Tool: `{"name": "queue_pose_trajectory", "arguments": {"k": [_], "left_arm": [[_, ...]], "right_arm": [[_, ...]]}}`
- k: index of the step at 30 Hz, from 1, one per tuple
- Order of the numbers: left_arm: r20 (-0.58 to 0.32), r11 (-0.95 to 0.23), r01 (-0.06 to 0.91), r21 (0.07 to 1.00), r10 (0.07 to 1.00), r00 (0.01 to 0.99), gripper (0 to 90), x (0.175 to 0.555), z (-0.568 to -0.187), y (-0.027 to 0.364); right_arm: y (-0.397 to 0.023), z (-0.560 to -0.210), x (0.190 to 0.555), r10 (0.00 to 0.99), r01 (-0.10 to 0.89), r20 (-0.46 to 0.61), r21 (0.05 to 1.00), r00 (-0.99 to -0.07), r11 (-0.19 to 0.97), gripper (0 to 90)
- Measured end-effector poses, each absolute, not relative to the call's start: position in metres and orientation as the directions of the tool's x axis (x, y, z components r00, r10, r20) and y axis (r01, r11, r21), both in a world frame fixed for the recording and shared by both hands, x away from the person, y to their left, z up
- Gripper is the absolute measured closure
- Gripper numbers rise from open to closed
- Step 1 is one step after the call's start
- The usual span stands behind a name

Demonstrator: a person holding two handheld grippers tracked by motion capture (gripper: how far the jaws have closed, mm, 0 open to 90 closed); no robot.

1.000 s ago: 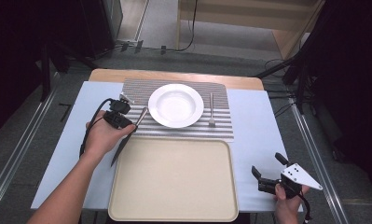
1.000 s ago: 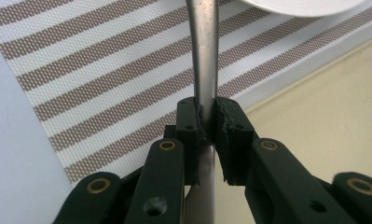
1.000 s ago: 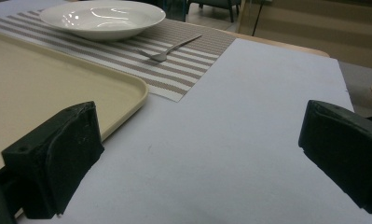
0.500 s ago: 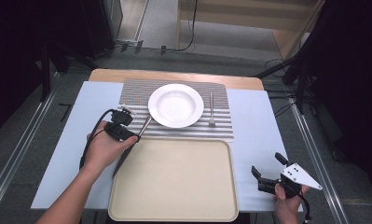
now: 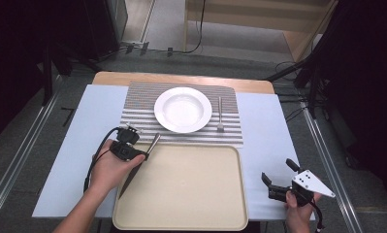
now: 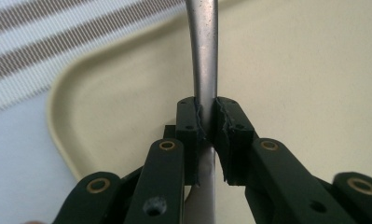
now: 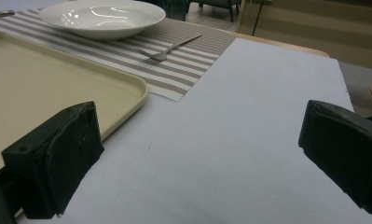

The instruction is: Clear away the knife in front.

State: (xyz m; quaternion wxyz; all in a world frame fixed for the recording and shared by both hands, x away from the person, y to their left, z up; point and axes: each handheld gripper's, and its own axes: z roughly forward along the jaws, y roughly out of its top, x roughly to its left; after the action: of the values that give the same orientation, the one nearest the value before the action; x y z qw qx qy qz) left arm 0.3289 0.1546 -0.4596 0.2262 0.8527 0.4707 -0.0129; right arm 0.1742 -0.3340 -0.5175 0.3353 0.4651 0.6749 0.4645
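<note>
My left forearm reaches in from the lower left, the hand wrapped around the left gripper (image 5: 141,154), jaws pinched nearly together and clamped tight. My right hand (image 5: 298,209) sits low at the right, its right gripper (image 5: 276,176) with jaws spread wide.

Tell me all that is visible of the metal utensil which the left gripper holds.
The utensil is a slim piece of dull silver metal, probably a table knife, though its far end is cut off in the left gripper view. The left gripper is shut on its narrow shaft, the black pads pressing it from both sides. In the high view its handle end points toward the striped placemat, and the rest runs back under the hand over the left edge of the beige tray. Whether it touches the tray I cannot tell.
</note>
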Motion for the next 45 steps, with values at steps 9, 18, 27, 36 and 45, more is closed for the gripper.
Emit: {"name": "queue_pose_trajectory", "arguments": {"k": [9, 18, 27, 36, 45], "left_arm": [[-0.255, -0.405, 0.826, 0.393, 0.815, 0.521, 78.9, 0.309, -0.473, 0.159], [-0.266, -0.363, 0.808, 0.464, 0.813, 0.518, 72.9, 0.299, -0.475, 0.163], [-0.249, -0.378, 0.701, 0.605, 0.746, 0.617, 87.9, 0.304, -0.471, 0.148], [-0.147, -0.469, 0.667, 0.578, 0.745, 0.651, 89.6, 0.309, -0.491, 0.128], [-0.156, -0.414, 0.696, 0.587, 0.786, 0.599, 89.6, 0.310, -0.491, 0.148]], "right_arm": [[-0.334, -0.518, 0.174, 0.940, 0.317, -0.021, 0.939, -0.341, 0.136, 0.0], [-0.334, -0.518, 0.175, 0.940, 0.317, -0.025, 0.938, -0.341, 0.140, 0.0], [-0.333, -0.518, 0.175, 0.939, 0.316, -0.034, 0.937, -0.342, 0.149, 0.0], [-0.332, -0.518, 0.175, 0.939, 0.317, -0.037, 0.936, -0.342, 0.152, 0.0], [-0.332, -0.518, 0.175, 0.939, 0.316, -0.041, 0.936, -0.343, 0.156, 0.0]]}}
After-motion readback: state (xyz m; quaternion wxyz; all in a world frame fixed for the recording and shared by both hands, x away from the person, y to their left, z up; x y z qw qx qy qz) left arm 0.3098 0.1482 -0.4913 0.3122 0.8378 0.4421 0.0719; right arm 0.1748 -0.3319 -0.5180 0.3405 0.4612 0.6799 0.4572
